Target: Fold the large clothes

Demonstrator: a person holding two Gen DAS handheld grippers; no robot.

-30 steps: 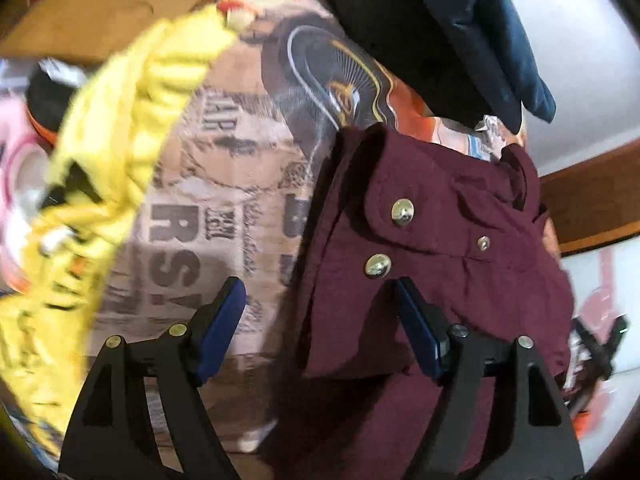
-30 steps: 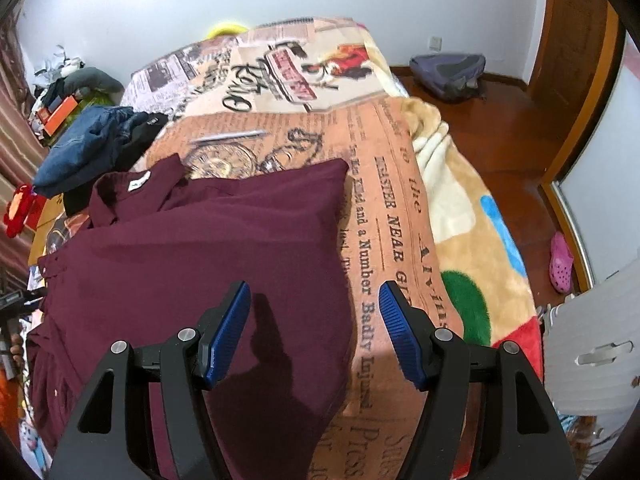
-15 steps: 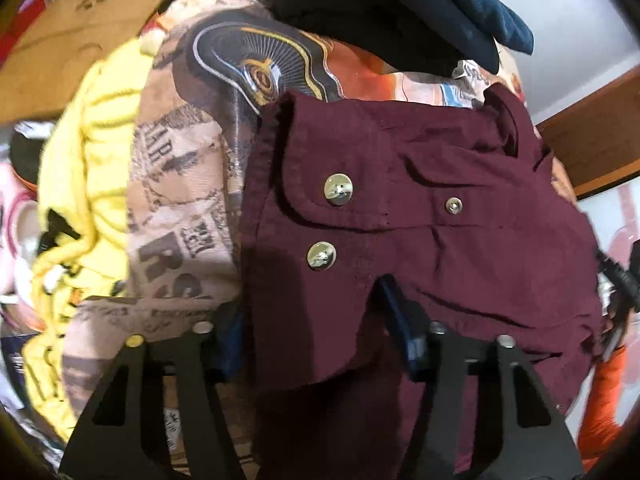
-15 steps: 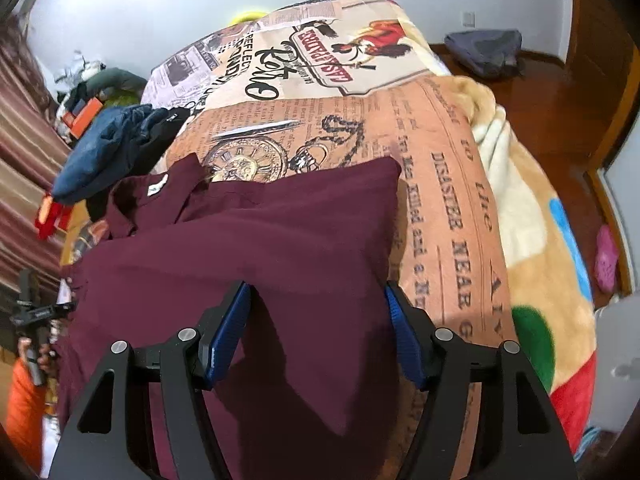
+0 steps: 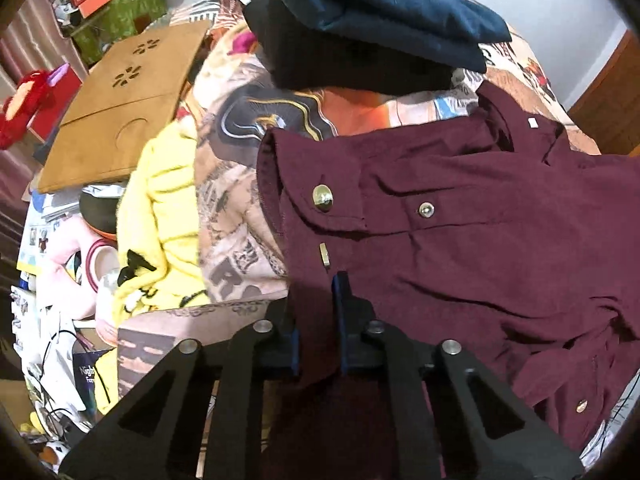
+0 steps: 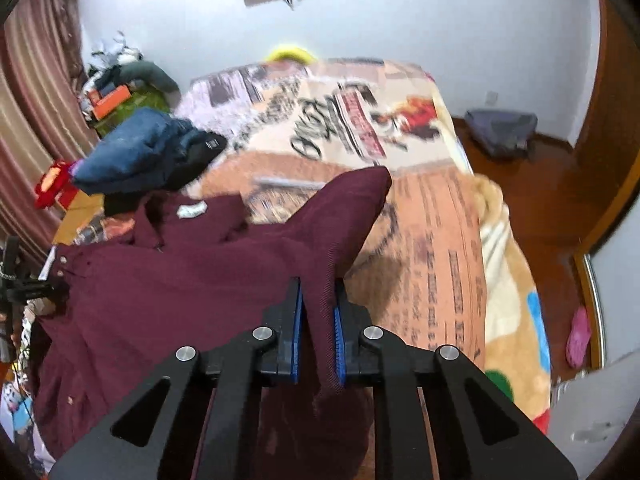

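The maroon shirt (image 6: 168,288) is lying spread across the bed (image 6: 440,240), on a printed fleece blanket, with its collar and white neck label pointing toward the far wall. Its long axis is running away from both cameras, so each side edge is sitting right at a pair of fingers. The right gripper (image 6: 318,330) is pinching the shirt's right edge, its blue pads closed onto a ridge of cloth that is rising off the blanket toward a lifted corner. The left gripper (image 5: 316,320) is clamping the opposite edge just below a buttoned pocket flap (image 5: 320,204), its fingers closed to the thickness of the fabric.

Judging from these grips, the coming move is depending on the shirt's body lying between the two hands, each arm being nearest its own side.

The cloth is looking like a matte, mid-weight woven, creasing softly, with shiny brass-toned snap buttons. A stack of dark blue and black folded clothes (image 5: 372,20) is resting just beyond the collar, and a yellow garment (image 5: 160,208) is bunching at the bed's left side.
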